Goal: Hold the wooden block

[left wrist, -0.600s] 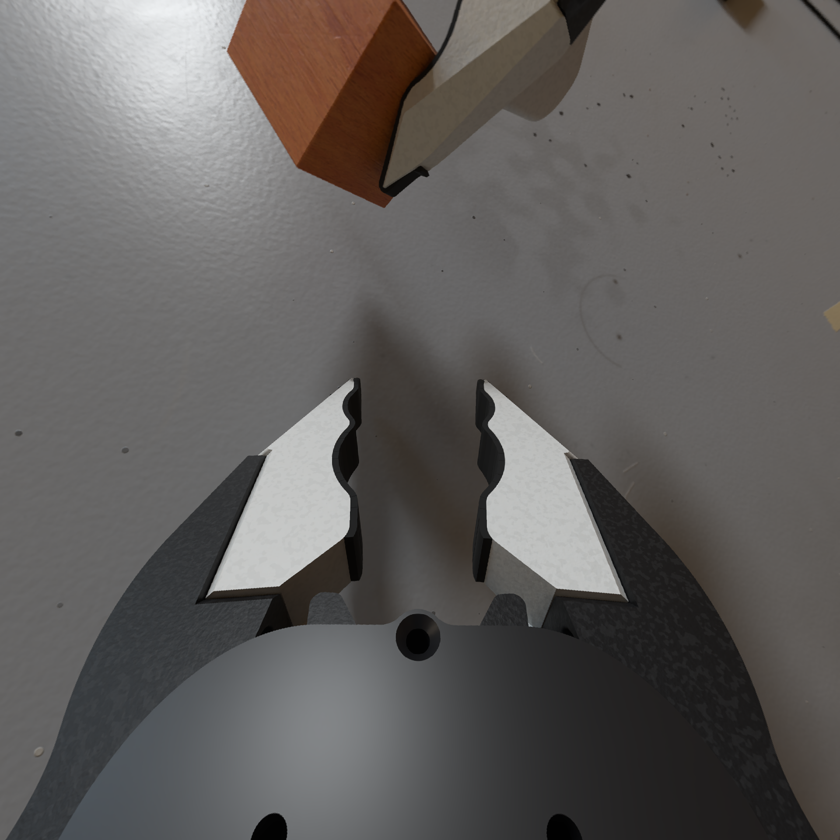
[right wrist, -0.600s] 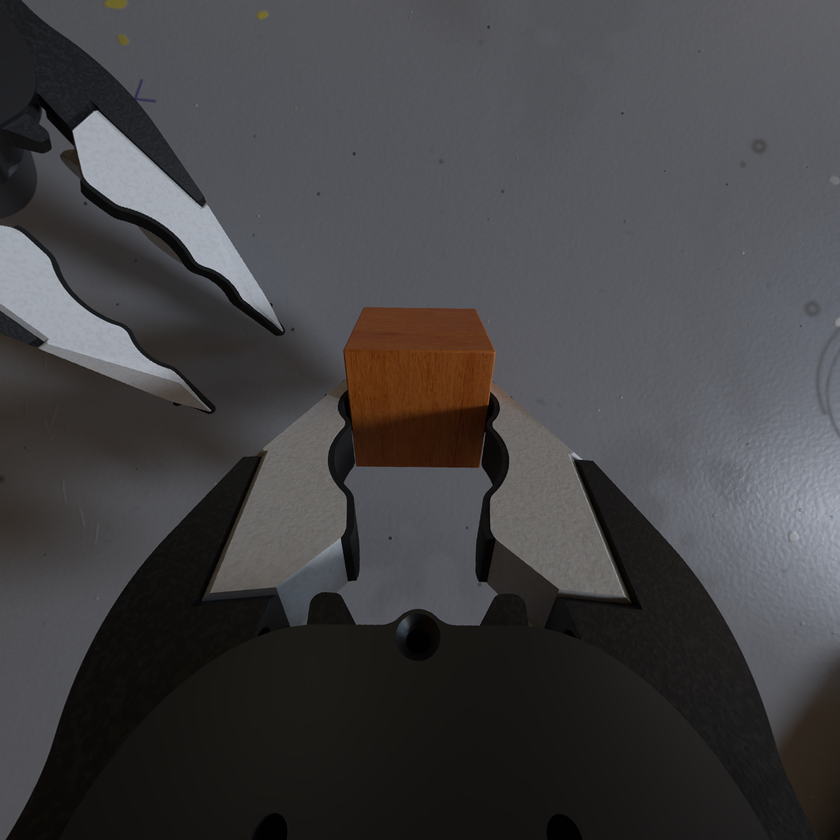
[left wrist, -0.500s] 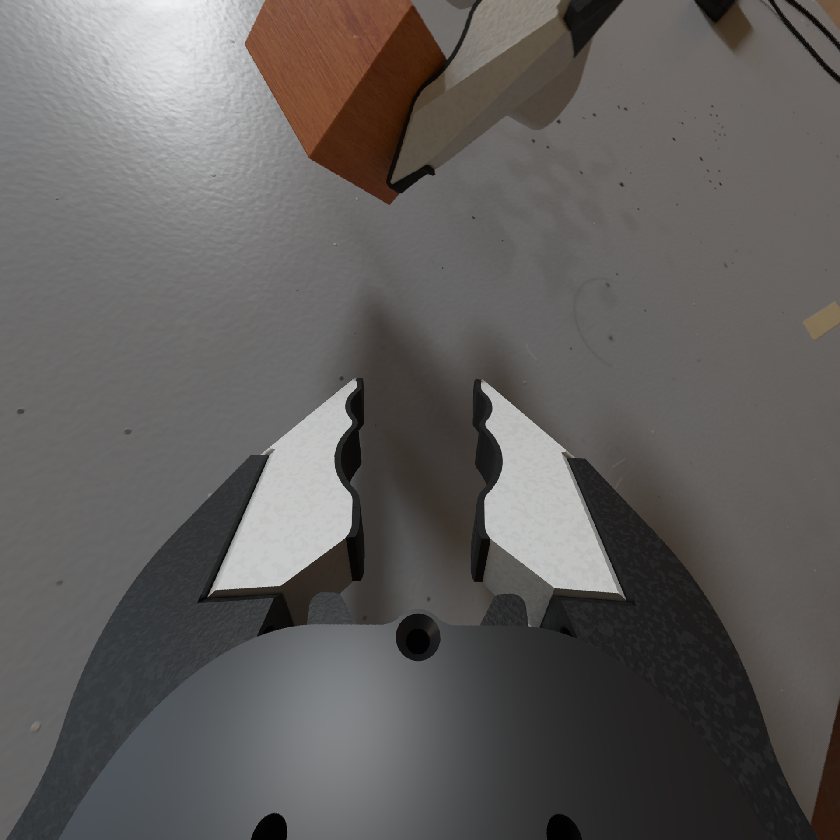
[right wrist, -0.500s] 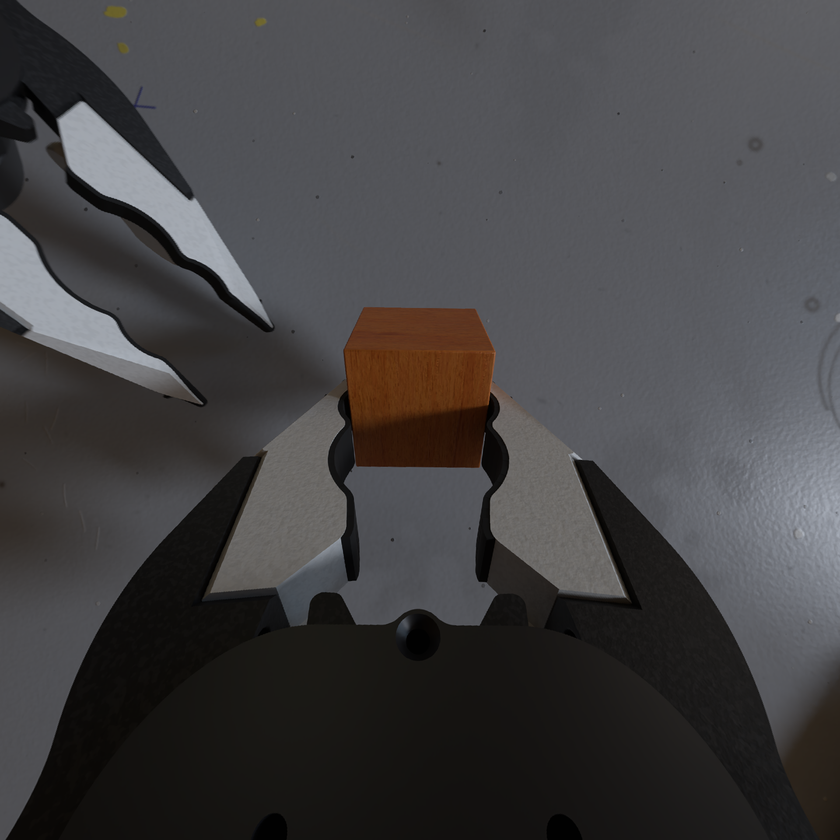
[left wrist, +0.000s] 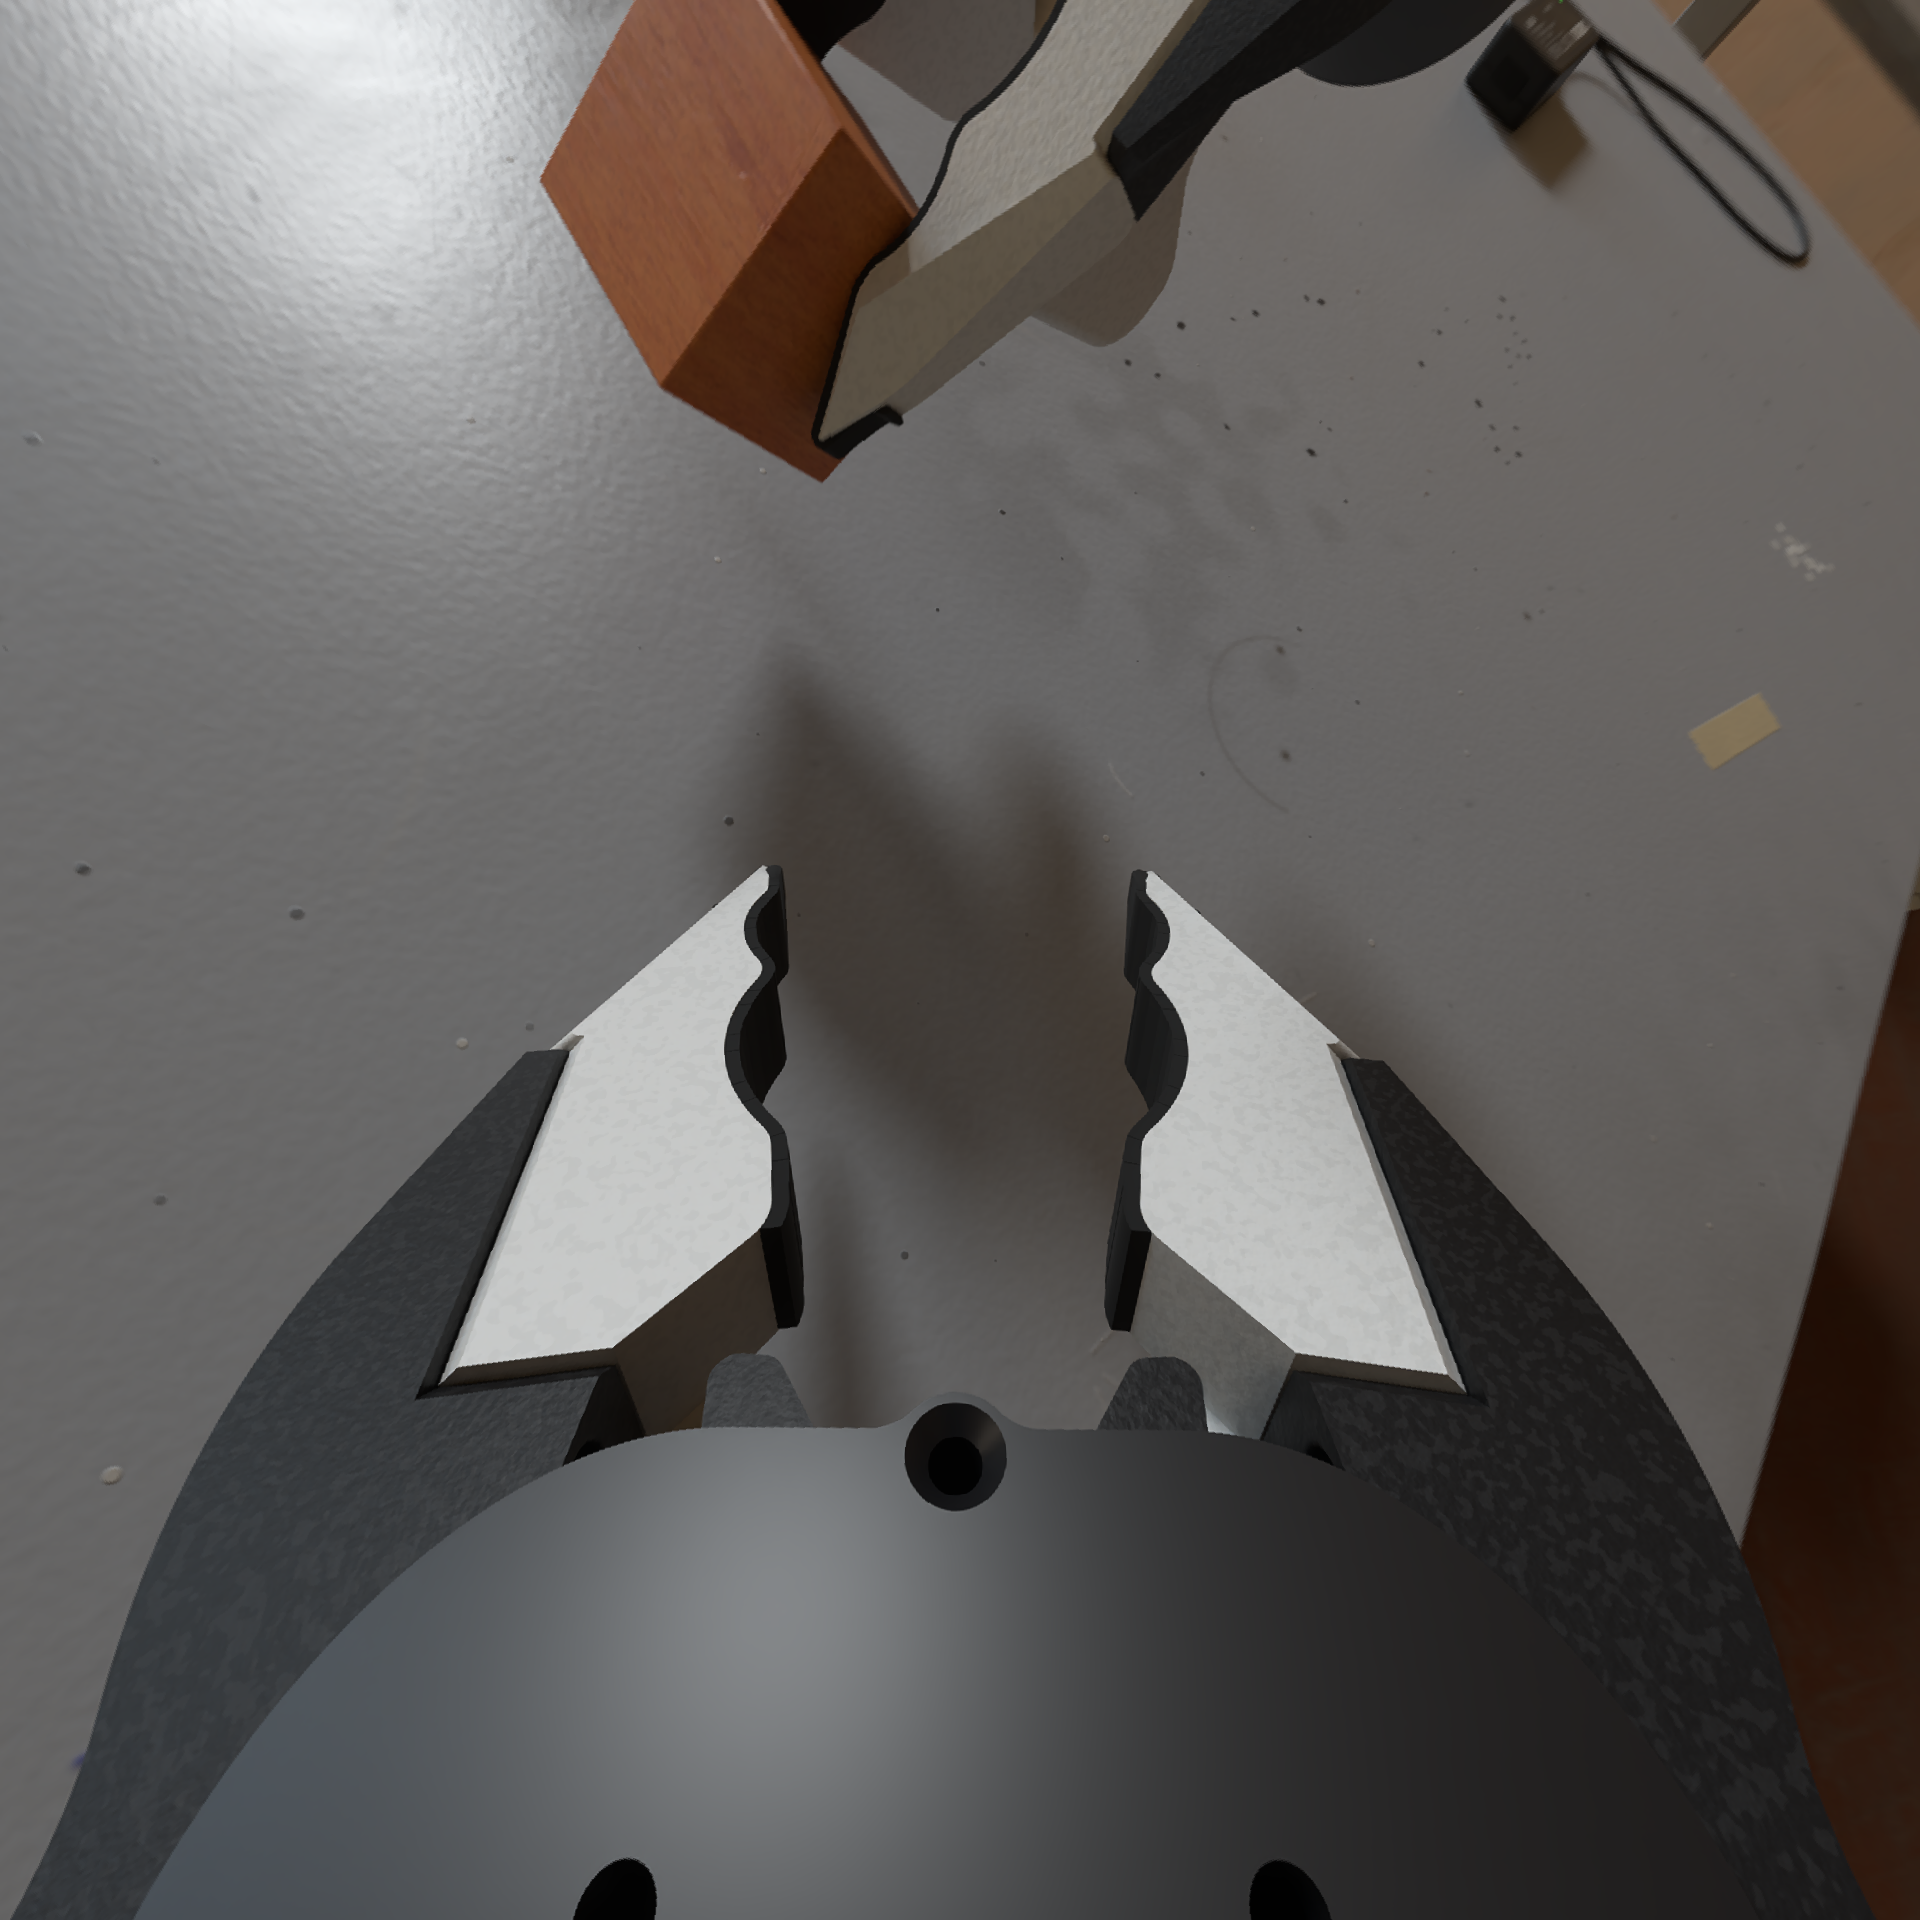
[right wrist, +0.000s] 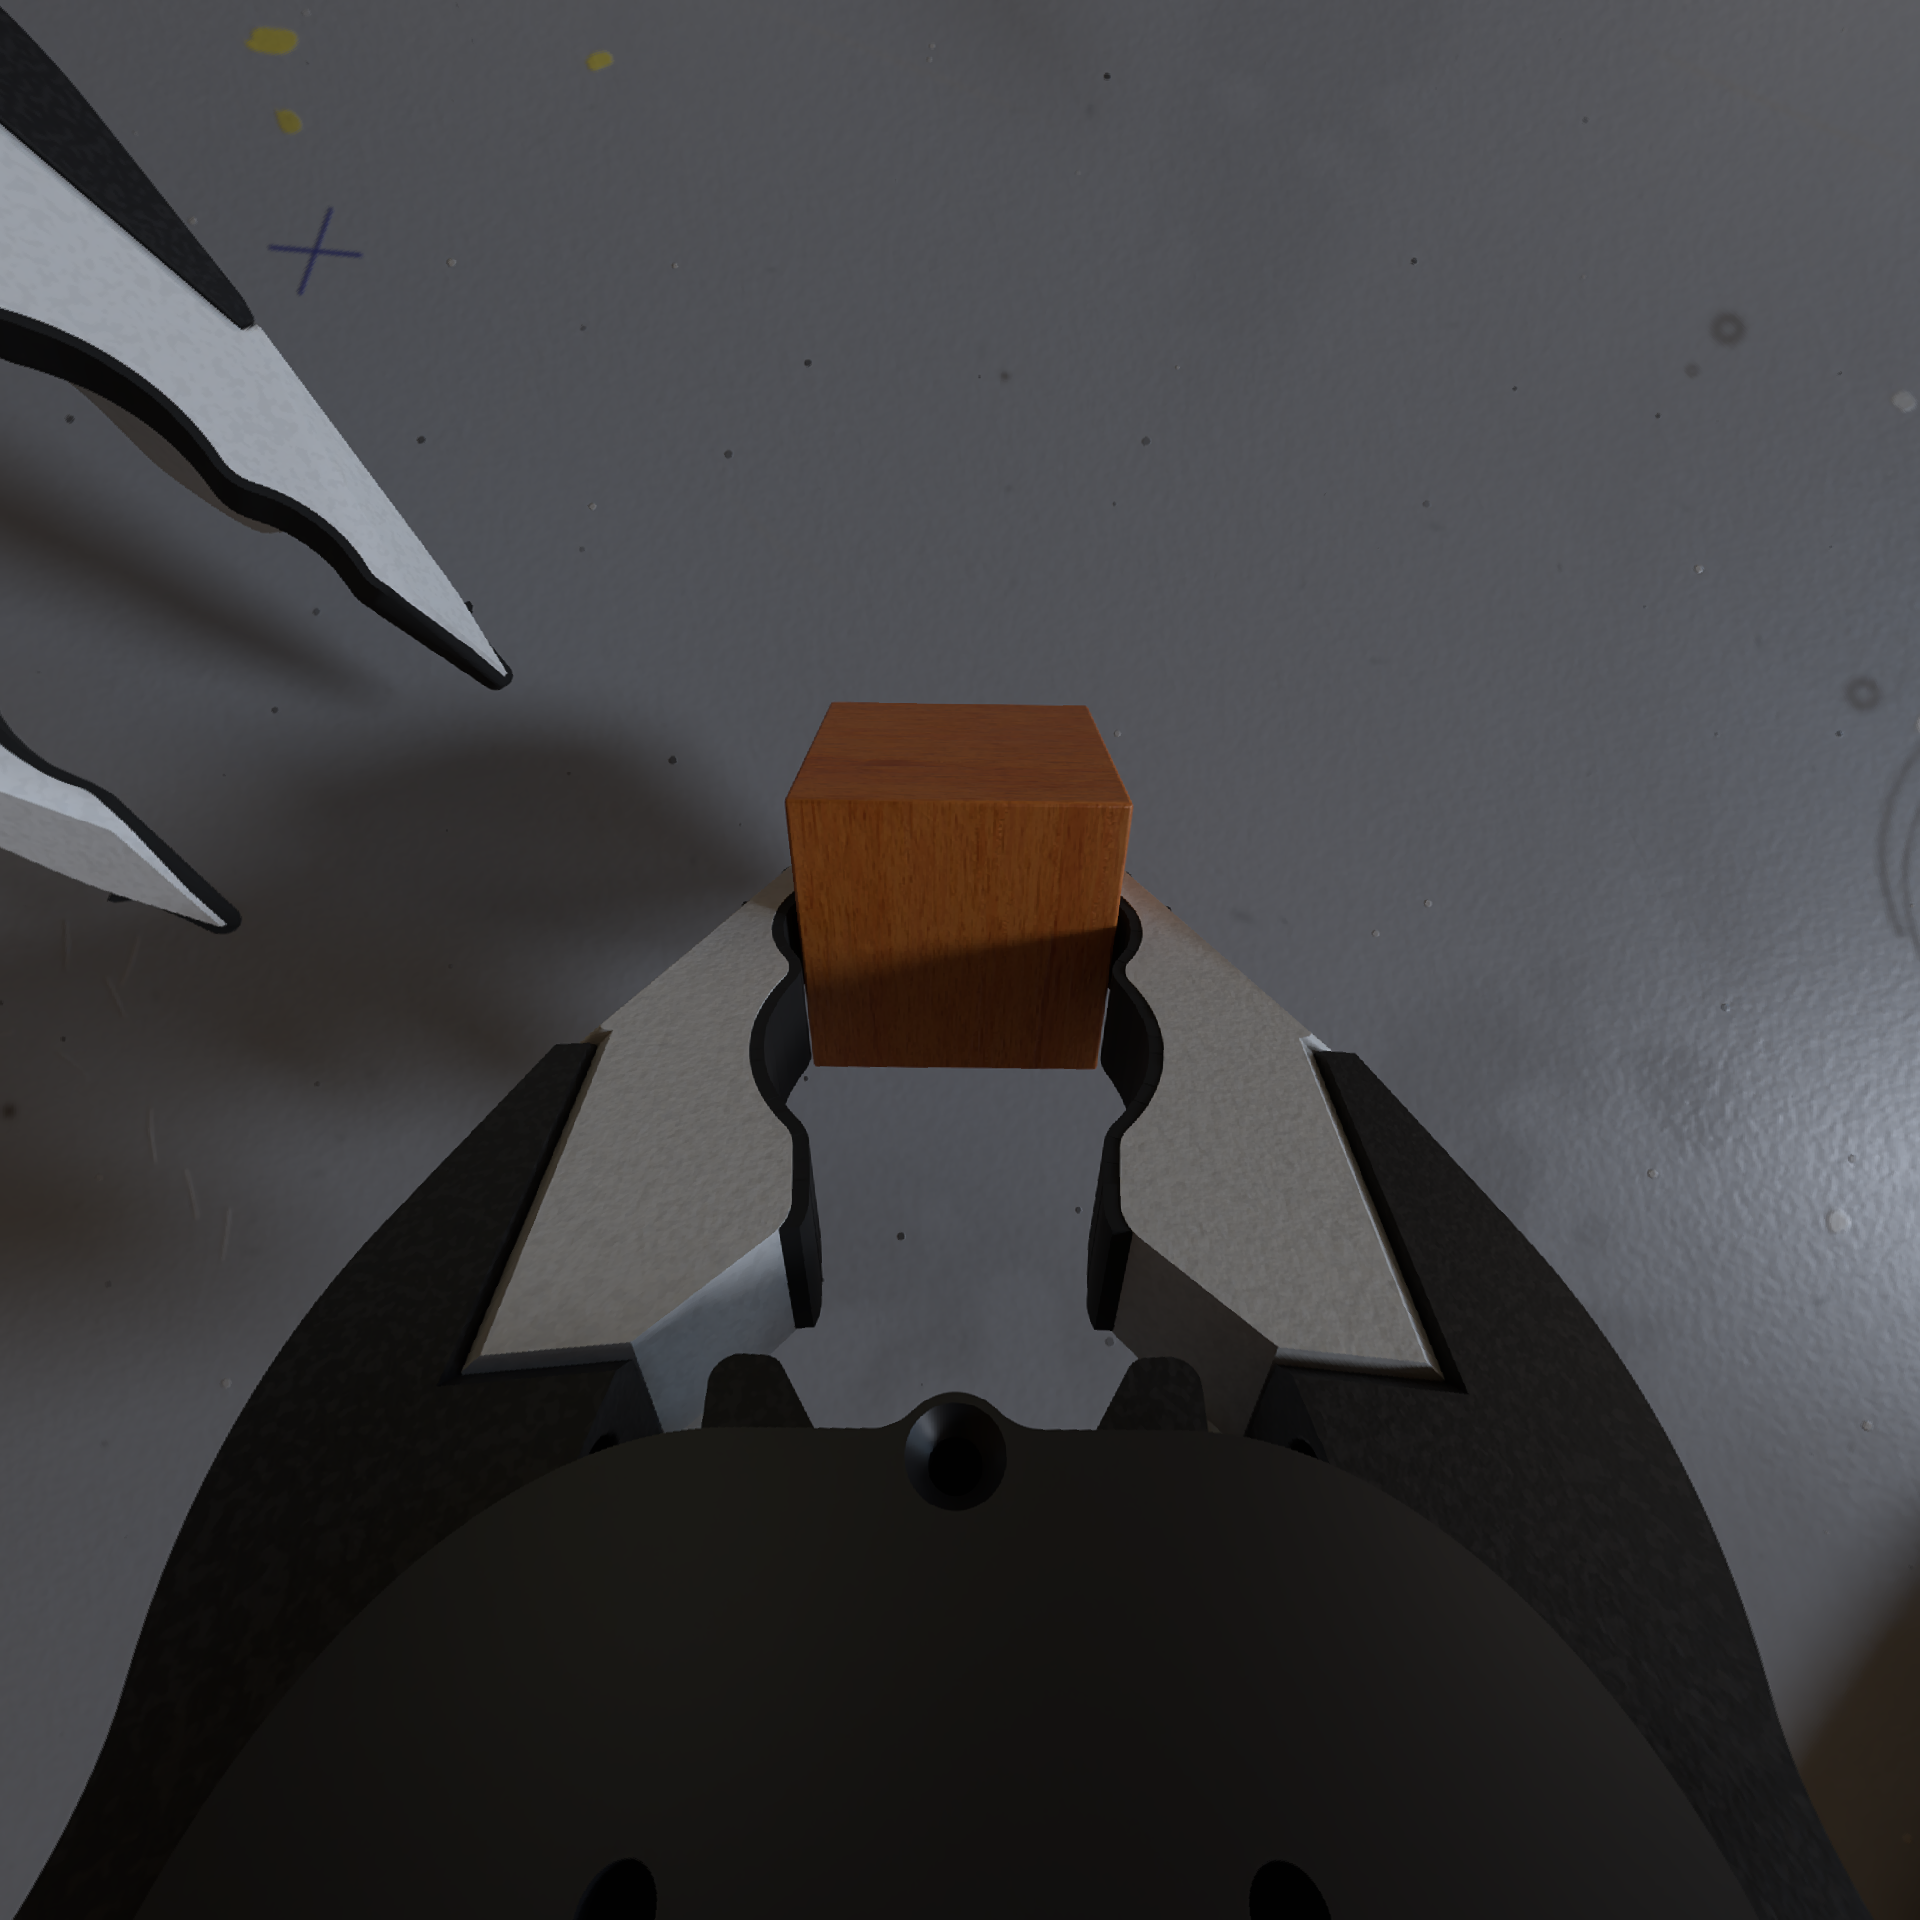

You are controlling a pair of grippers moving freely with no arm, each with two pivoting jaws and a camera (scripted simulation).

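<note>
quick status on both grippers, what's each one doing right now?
Left gripper: open, fingers apart, nothing between them.
Right gripper: shut on the wooden block, gripped at the fingertips.

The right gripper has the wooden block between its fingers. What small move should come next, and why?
Probably none beyond keeping the right gripper shut and steady. The wooden block sits only between its fingertips, not deep in the jaws, so a jerk might slip it. The left gripper is open and empty over the grey table, off to the side of the block, and is best kept clear.

Speckled grey table, brown floor
</note>
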